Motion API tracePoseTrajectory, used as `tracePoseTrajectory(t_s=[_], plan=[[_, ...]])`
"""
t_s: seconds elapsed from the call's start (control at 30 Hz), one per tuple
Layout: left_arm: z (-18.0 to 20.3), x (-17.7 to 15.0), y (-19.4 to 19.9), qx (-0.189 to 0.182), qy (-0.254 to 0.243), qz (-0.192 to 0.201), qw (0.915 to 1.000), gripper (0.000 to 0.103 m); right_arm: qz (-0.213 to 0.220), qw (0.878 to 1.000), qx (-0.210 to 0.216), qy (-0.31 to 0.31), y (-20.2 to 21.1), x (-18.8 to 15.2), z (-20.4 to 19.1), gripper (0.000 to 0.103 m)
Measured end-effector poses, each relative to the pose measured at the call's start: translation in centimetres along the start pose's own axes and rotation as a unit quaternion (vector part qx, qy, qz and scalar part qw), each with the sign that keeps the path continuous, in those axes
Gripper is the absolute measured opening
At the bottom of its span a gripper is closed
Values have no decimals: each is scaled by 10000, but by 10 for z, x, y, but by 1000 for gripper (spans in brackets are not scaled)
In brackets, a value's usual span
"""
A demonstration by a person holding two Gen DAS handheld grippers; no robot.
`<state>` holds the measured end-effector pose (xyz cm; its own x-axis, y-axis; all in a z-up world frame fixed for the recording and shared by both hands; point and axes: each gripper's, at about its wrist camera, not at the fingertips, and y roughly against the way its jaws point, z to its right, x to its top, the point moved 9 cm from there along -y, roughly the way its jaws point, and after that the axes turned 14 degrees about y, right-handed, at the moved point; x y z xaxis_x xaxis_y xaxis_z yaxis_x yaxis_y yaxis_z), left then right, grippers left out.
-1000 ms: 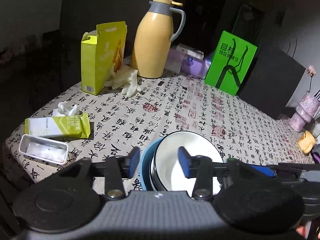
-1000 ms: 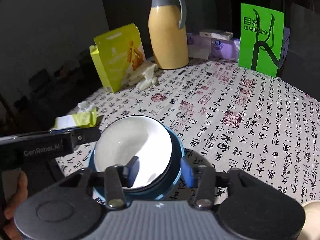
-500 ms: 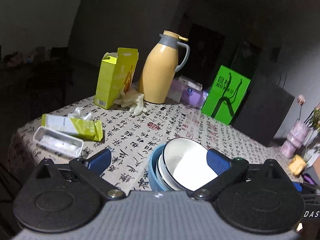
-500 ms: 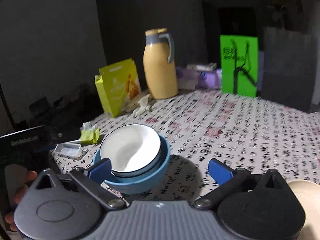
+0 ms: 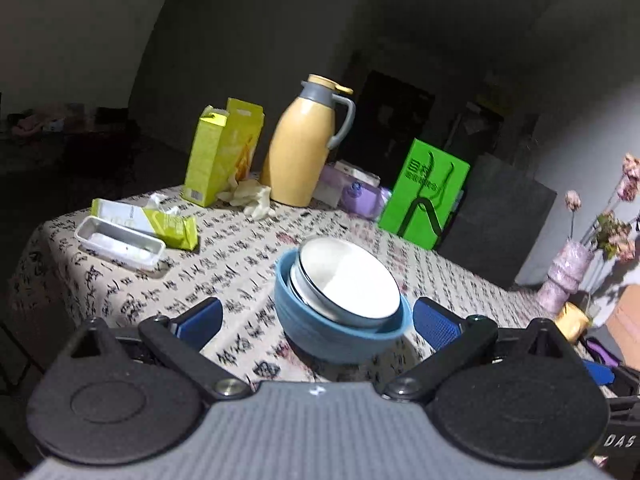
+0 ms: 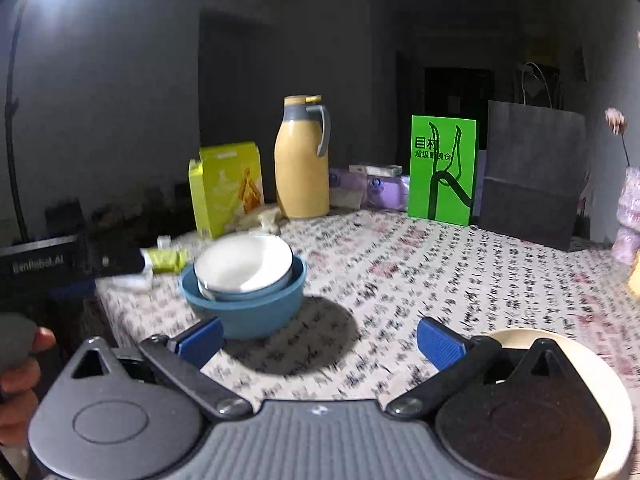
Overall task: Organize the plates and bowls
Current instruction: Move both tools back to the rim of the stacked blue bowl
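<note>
A white bowl (image 5: 348, 280) sits tilted inside a larger blue bowl (image 5: 320, 332) on the calligraphy-print tablecloth (image 5: 224, 268). The same stack shows in the right wrist view, white bowl (image 6: 244, 264) in blue bowl (image 6: 248, 312). My left gripper (image 5: 316, 322) is open and empty, drawn back with the stack between and beyond its fingers. My right gripper (image 6: 320, 340) is open and empty, behind and right of the stack. A cream plate (image 6: 560, 364) lies under its right finger, partly hidden.
At the back stand a yellow thermos (image 5: 304, 148), a yellow-green box (image 5: 220, 152), a green sign (image 5: 424, 196) and purple packets (image 5: 360, 196). A metal tin (image 5: 120, 240) and a tissue pack (image 5: 160, 224) lie at the left edge. A dark paper bag (image 6: 532, 176) stands at the right.
Both grippers opened wide and let go of the bowls, then pulled back and up from the stack. The stacked bowls stay on the table.
</note>
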<state>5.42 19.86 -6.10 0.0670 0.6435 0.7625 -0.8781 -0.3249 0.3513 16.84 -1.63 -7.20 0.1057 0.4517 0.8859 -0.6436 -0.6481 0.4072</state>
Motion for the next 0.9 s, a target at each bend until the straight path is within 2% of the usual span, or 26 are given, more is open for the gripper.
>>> tracePoseTrajectory(t_s=[0.2,0.4,0.5,0.6,0.77,0.9], plan=[[3,-19,9,-140,-219,16,9997,103,107,9996,-159,205,14,-9,-4,103],[-4,-25,11,-100,-420,39,9991,103,-29,9991,345,-225,9,-21,-5,103],[-8,-23,8,-72,-476,14,9988,103,-107,9987,373,-318,3,-24,-5,103],[-12,-20,2,-61,-483,7,9988,103,-151,9969,582,-510,-6,-24,-4,103],[-21,-15,-19,-297,-356,-274,9985,103,-319,9945,746,-662,-27,-22,-3,103],[-23,-7,-37,-322,-406,-371,9980,103,-407,9942,752,-657,-45,-20,-3,103]])
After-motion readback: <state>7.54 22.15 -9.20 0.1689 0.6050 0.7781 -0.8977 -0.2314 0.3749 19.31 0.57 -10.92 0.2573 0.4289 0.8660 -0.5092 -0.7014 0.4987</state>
